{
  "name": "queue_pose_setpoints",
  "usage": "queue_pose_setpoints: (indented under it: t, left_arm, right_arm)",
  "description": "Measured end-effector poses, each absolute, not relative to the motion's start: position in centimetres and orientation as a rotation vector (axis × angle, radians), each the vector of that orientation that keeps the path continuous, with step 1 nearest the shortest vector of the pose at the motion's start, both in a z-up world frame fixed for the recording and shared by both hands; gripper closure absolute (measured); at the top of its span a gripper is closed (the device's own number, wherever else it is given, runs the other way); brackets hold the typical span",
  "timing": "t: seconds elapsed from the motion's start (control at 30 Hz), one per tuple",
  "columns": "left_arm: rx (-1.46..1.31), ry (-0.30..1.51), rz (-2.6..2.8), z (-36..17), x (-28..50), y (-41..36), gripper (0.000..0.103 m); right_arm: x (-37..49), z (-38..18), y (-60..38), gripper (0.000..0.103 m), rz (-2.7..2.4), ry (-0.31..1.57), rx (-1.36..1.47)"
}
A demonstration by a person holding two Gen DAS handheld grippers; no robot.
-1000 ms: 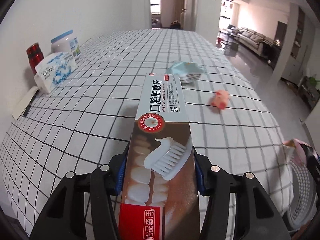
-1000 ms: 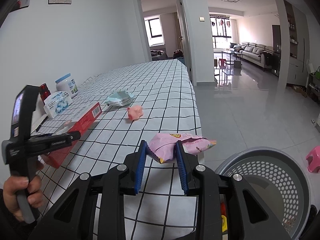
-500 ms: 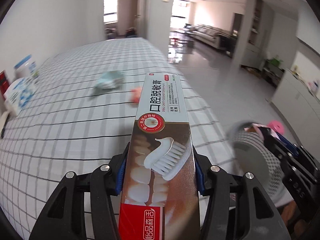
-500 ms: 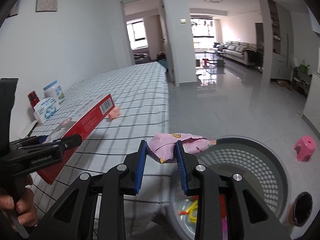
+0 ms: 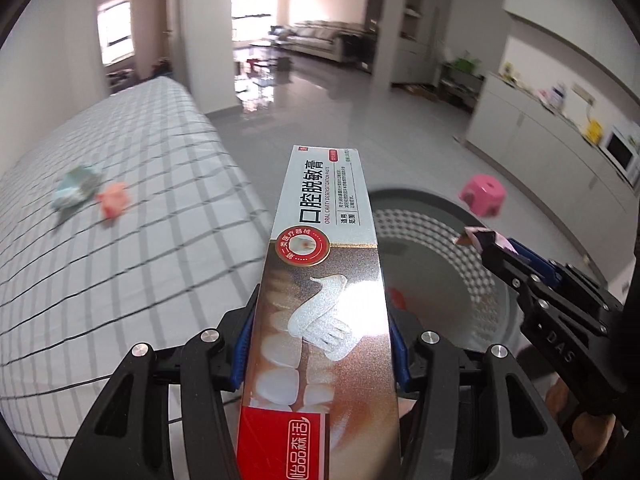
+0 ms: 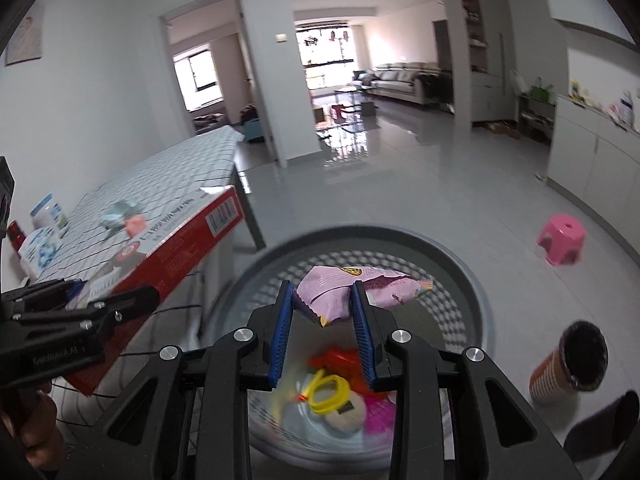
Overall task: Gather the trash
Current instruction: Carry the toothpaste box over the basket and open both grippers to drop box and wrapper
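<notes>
My left gripper [image 5: 320, 340] is shut on a long toothpaste box [image 5: 324, 280], held past the table edge with its far end reaching over the grey perforated trash basket [image 5: 448, 216]. The box also shows in the right wrist view [image 6: 168, 252]. My right gripper [image 6: 322, 320] is shut on a pink snack wrapper [image 6: 340, 288] and holds it above the basket's [image 6: 476, 296] opening. Several pieces of trash lie in the basket. A pink crumpled scrap [image 5: 114, 200] and a blue crumpled packet [image 5: 76, 190] lie on the checked tablecloth [image 5: 120, 264].
The basket stands on the grey tiled floor beside the table's edge. A pink stool [image 6: 560, 238] and a brown paper cup [image 6: 570, 364] are on the floor to the right. A tissue pack [image 6: 38, 250], white jar [image 6: 48, 212] and red can [image 6: 16, 234] stand by the wall.
Both grippers swung right from over the table to the basket. The wrapper now hangs over the basket's opening, and the toothpaste box now points at the basket.
</notes>
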State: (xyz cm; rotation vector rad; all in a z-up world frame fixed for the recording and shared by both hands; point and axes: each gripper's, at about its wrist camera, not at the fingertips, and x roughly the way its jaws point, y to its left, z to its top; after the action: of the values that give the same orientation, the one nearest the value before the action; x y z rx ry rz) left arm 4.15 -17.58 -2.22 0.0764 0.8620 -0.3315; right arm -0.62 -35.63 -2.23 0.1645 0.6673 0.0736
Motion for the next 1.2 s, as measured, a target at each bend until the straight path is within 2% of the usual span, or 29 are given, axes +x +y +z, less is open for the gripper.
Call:
queue_pose_setpoints:
  t: [0.5, 0.9, 0.97, 1.03, 1.1, 1.2]
  left_arm:
    - [0.139, 0.973, -0.476, -6.2, 5.9, -23.0, 0.052]
    - [0.148, 1.004, -0.469, -7.1, 6.5, -23.2, 0.051]
    - [0.146, 1.008, -0.466, -7.1, 6.5, -23.1, 0.050]
    - [0.144, 1.004, -0.460, -6.9, 6.3, -23.0, 0.050]
    - [0.143, 0.995, -0.455, -6.7, 6.3, -23.1, 0.044]
    - [0.143, 0.983, -0.448, -6.4, 6.1, -22.9, 0.044]
  right_arm:
    - [-0.2, -4.4, -37.8, 0.074, 0.014, 0.734, 0.188]
    - [-0.1, -5.0, -38.4, 0.074, 0.007, 0.750, 0.214]
    - [-0.2, -4.9, -38.6, 0.066, -0.001, 0.745, 0.212]
    - [-0.4, -4.6, -38.6, 0.047, -0.010, 0.729, 0.213]
    - [-0.6, -4.4, -38.7, 0.043, -0.015, 0.717, 0.215]
    - [-0.6, -4.3, -38.7, 0.043, -0.018, 0.717, 0.212]
